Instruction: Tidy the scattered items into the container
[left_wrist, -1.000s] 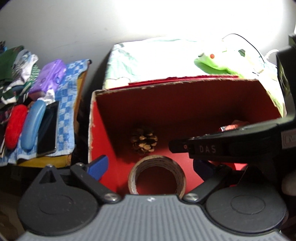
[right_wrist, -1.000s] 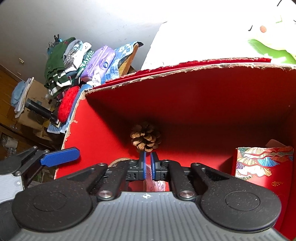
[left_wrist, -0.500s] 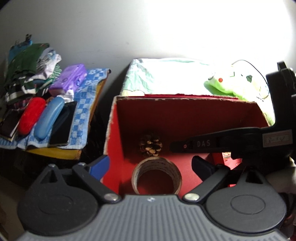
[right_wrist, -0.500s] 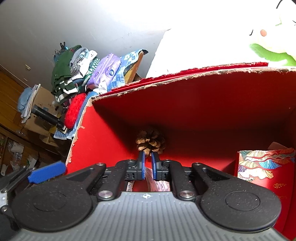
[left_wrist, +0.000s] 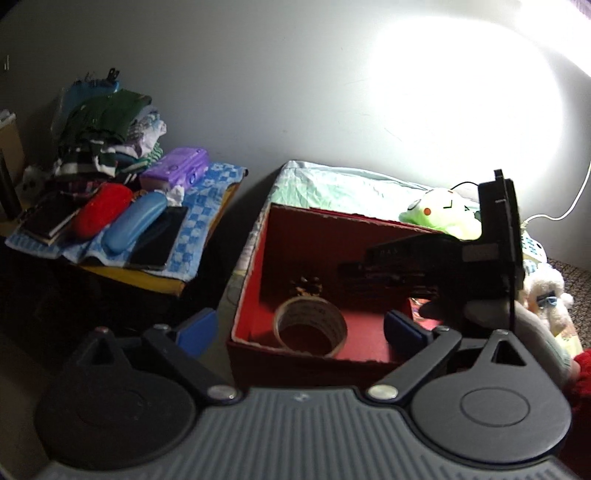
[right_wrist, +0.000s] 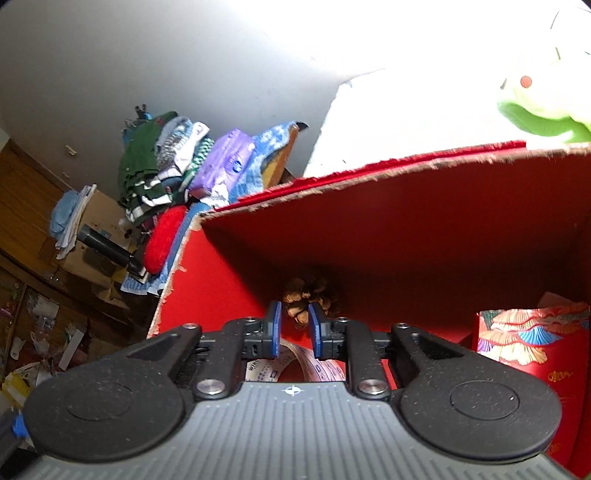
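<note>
A red cardboard box (left_wrist: 247, 295) (right_wrist: 406, 229) stands open on the bed. On its floor lie a brown tape roll (left_wrist: 310, 326) (right_wrist: 314, 365), a pine cone (left_wrist: 306, 286) (right_wrist: 310, 295) at the back wall and a red patterned packet (right_wrist: 532, 350) on the right. My right gripper (right_wrist: 295, 328) reaches into the box, its jaws opening. The tape roll's rim sits just below the gap and the pads are off it. My left gripper (left_wrist: 299, 328) hovers wide open in front of the box with nothing between its fingers. The right gripper's body (left_wrist: 443, 266) crosses the box from the right.
A side table (left_wrist: 155, 280) to the left carries a blue checked cloth, a red case (left_wrist: 101, 214), a blue case (left_wrist: 135, 223), a purple pack (left_wrist: 175, 171), a black phone and piled clothes. A green plush toy (left_wrist: 439, 214) lies behind the box. A white plush (left_wrist: 546, 295) lies at the right.
The left gripper has drawn back and up from the box, so more of the room shows. The right gripper's jaws, shut on the tape roll's rim before, have parted.
</note>
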